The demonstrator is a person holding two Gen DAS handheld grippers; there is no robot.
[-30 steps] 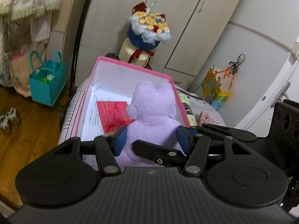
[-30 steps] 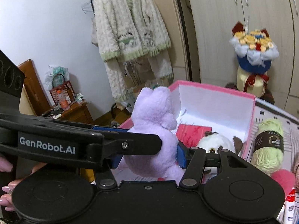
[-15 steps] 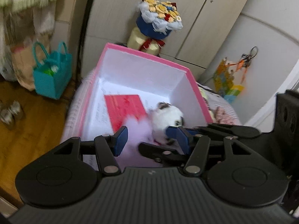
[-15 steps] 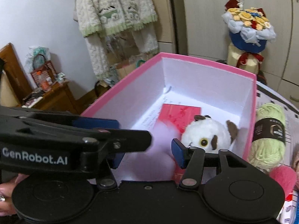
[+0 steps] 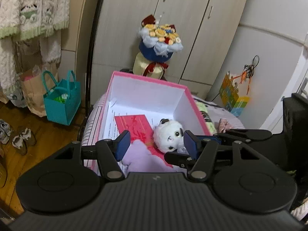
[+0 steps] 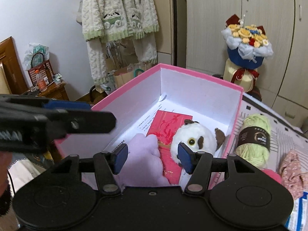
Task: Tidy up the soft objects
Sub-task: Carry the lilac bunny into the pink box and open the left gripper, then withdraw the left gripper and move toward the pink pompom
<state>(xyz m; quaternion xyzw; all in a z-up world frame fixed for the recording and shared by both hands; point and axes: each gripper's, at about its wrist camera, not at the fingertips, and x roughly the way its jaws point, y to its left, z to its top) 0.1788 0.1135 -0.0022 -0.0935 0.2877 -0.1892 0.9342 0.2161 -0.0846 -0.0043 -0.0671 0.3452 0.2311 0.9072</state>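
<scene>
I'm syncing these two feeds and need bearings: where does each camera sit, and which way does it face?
Left wrist: on the left gripper, looking down into the pink box; the right gripper's fingers show.
Right wrist: on the right gripper, facing the box; the left gripper's fingers cross its left.
Shared: purple plush, white plush, bouquet.

purple plush (image 6: pixel 144 159) lower part hidden behind gripper body, left gripper (image 6: pixel 57 123) motion-blurred (right-wrist view)
</scene>
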